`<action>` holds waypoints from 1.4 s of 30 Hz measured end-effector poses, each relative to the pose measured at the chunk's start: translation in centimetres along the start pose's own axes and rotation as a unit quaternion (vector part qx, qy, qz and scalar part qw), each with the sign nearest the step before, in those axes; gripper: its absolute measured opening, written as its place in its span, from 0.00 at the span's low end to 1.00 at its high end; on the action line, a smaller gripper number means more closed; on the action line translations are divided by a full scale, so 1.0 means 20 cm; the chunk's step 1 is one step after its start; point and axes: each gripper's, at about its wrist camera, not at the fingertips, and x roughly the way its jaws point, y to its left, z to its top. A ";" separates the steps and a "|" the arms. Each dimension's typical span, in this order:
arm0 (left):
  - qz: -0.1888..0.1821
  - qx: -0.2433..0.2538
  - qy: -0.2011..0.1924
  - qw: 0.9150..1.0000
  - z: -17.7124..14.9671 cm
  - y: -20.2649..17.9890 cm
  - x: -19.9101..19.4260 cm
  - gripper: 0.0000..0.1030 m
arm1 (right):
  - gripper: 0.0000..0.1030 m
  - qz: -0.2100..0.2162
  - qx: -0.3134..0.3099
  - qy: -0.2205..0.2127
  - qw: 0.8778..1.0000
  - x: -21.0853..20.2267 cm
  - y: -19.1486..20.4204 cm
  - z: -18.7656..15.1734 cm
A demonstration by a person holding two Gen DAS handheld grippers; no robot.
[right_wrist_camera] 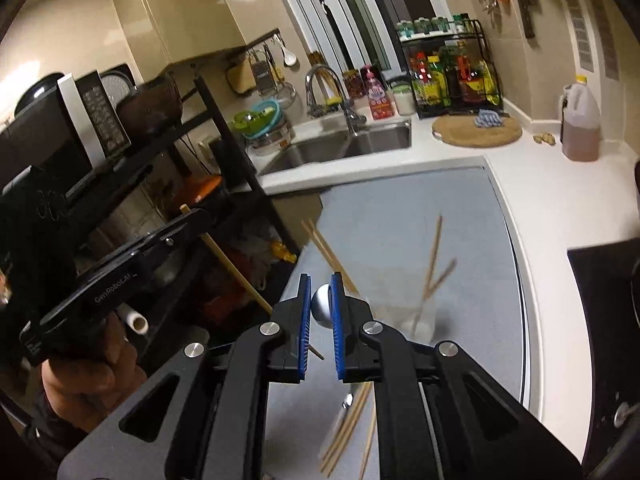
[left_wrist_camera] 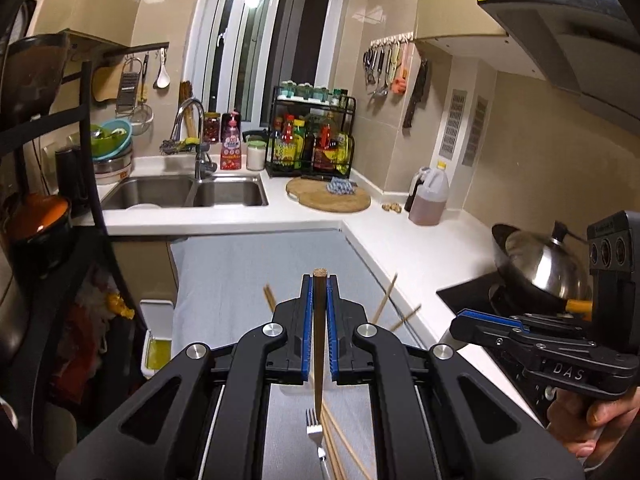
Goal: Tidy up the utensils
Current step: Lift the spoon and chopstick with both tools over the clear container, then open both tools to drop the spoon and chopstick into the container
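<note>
My left gripper (left_wrist_camera: 319, 280) is shut on a brown wooden chopstick (left_wrist_camera: 319, 344) that runs along the fingers, its tip poking out in front. Below it a metal fork (left_wrist_camera: 315, 429) and several loose chopsticks (left_wrist_camera: 340, 448) lie on the grey mat (left_wrist_camera: 248, 272). My right gripper (right_wrist_camera: 320, 284) is shut on a metal spoon (right_wrist_camera: 321, 307), its bowl between the blue pads. A clear glass cup (right_wrist_camera: 416, 316) holding chopsticks (right_wrist_camera: 432, 264) stands on the mat just right of it. More chopsticks (right_wrist_camera: 348, 428) lie under the right gripper. Each gripper shows in the other's view, the right (left_wrist_camera: 516, 326) and the left (right_wrist_camera: 120, 264).
A white L-shaped counter (left_wrist_camera: 400, 236) holds a double sink (left_wrist_camera: 188, 194), a round wooden board (left_wrist_camera: 328, 196), an oil jug (left_wrist_camera: 430, 196) and a bottle rack (left_wrist_camera: 312, 140). A lidded wok (left_wrist_camera: 540, 264) sits on the stove at right. A black shelf (right_wrist_camera: 132, 152) with a microwave stands at left.
</note>
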 end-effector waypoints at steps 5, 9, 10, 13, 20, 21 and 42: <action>0.001 -0.011 -0.031 0.999 0.19 0.01 0.03 0.06 | 0.10 0.008 0.011 -0.030 0.999 0.03 -0.03 0.20; 0.014 -0.010 -0.038 0.999 0.23 0.02 0.12 0.06 | 0.10 0.006 0.020 -0.039 0.999 0.13 -0.11 0.24; 0.017 -0.009 -0.035 0.999 0.22 0.03 0.16 0.06 | 0.10 0.006 0.024 -0.038 0.999 0.16 -0.13 0.24; 0.019 -0.018 -0.016 1.000 0.18 0.08 0.30 0.06 | 0.10 0.006 0.039 -0.033 0.999 0.27 -0.22 0.20; 0.030 -0.020 0.033 0.999 0.01 0.17 0.53 0.06 | 0.09 -0.003 0.058 -0.014 0.998 0.50 -0.36 0.11; 0.031 -0.020 0.039 0.999 -0.01 0.18 0.56 0.06 | 0.09 -0.005 0.056 -0.012 0.998 0.52 -0.36 0.09; 0.040 0.001 0.017 0.999 -0.12 0.07 0.41 0.29 | 0.30 -0.084 -0.001 -0.010 0.996 0.46 -0.28 -0.02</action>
